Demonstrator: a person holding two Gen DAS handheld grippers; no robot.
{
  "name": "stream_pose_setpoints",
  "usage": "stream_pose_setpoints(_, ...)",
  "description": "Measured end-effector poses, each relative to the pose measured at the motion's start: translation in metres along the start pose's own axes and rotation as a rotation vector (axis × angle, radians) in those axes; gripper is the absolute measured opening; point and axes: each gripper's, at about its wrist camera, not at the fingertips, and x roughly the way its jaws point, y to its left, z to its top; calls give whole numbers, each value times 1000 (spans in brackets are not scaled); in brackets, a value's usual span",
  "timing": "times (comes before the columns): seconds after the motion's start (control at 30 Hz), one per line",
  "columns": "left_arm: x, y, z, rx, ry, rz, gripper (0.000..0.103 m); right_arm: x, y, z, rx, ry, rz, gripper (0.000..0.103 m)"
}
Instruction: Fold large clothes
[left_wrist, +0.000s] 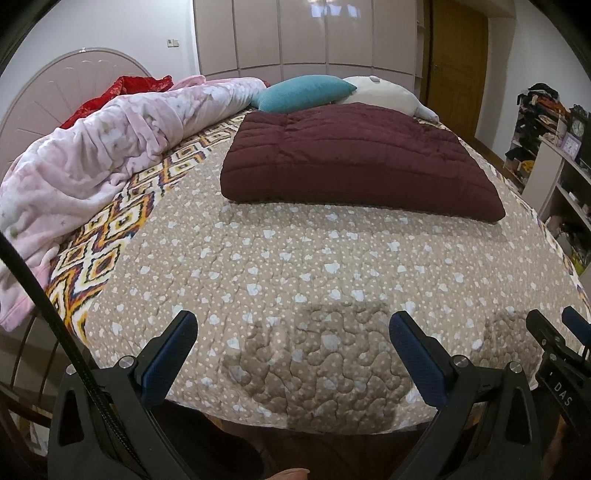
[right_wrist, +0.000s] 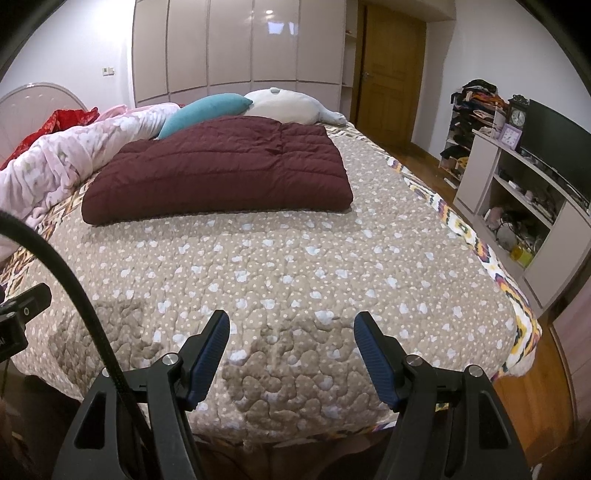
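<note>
A maroon quilted puffer coat (left_wrist: 360, 162) is seen folded into a thick rectangle on the far half of the bed, lying flat on the beige dotted bedspread (left_wrist: 295, 266). Behind it a teal cushion (left_wrist: 304, 92) and a cream plush toy (left_wrist: 384, 94) are laid touching each other, and a pink fleece blanket (left_wrist: 96, 147) is bunched along the left side towards the headboard (left_wrist: 44, 85). The left tongs (left_wrist: 293, 325) are held wide open over the near edge of the bed, with nothing between the blue pads. The right tongs (right_wrist: 291, 325) are likewise held open and empty, well apart from the coat. A shelf unit (right_wrist: 517, 206) with a clock (right_wrist: 518, 115) is seen by the right wall.
</note>
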Motion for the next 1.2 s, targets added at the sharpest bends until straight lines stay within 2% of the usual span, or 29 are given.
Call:
stream_pose_setpoints(0.53,19,0,-6,4,34,2,103,7,5,-5,-9,23,-5,74)
stream_pose_setpoints(0.73,51,4,-7,27,45,37,103,12,7,-8,-12,37,-10,74)
stream_pose_setpoints(0.83,75,5,-7,46,83,56,103,15,9,-9,-18,44,-12,74)
stream_pose_setpoints(1.0,110,11,-11,25,169,45,103,20,10,-11,-23,55,-14,74)
stream_pose_setpoints(1.2,123,14,-13,4,180,27,103,23,11,-12,-27,60,-14,74)
